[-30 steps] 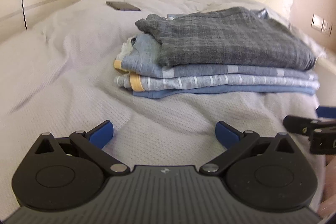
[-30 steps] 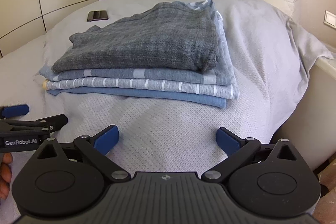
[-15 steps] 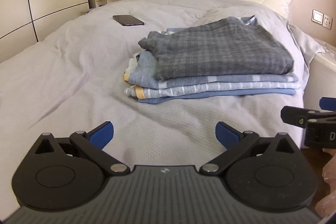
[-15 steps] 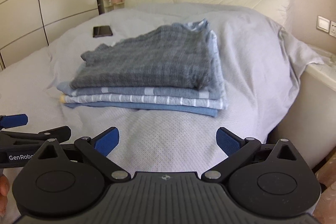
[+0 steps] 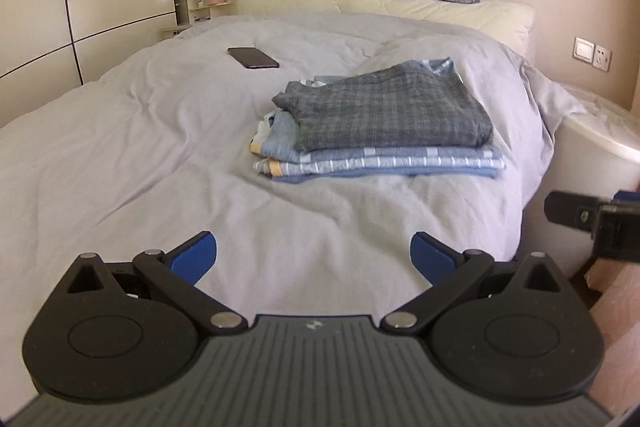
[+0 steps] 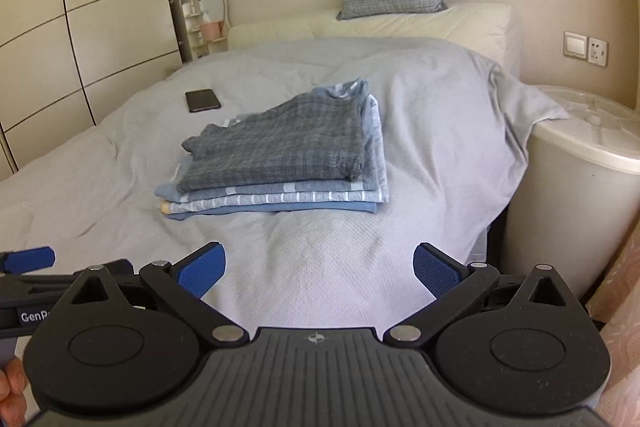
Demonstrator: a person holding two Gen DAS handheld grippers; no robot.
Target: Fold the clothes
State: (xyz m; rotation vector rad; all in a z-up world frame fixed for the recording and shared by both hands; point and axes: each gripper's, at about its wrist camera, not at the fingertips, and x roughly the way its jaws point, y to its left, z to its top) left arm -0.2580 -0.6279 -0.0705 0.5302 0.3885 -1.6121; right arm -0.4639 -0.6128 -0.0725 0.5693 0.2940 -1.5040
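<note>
Kid: Clothes! Where are they?

Helper: The pile (image 5: pixel 380 131) sits on the bed (image 5: pixel 140 147), toward its right side. A grey checked top (image 6: pixel 280 147) lies on blue striped ones.

Kid: Is anything holding them?

Helper: No. The left gripper (image 5: pixel 313 254) has its jaws wide apart with nothing between them. The right gripper (image 6: pixel 320 267) is spread wide and empty too. Both hang over the near end of the bed, well apart from the pile.

Kid: Is the pile heavy?

Helper: I think each piece is light and floppy. The cloth is soft, so it will sag and bend if you lift one corner. The layers might slide on each other too.

Kid: Where should you grab?

Helper: For one piece, pinch a folded edge near a corner, one gripper on each side. For the whole pile, go in low, under the bottom blue layer, from both sides.

Kid: Is the folding done?

Helper: It looks done to me. Everything I can see is folded and stacked. A phone (image 5: pixel 253 57) lies behind the pile, not touching it.
</note>
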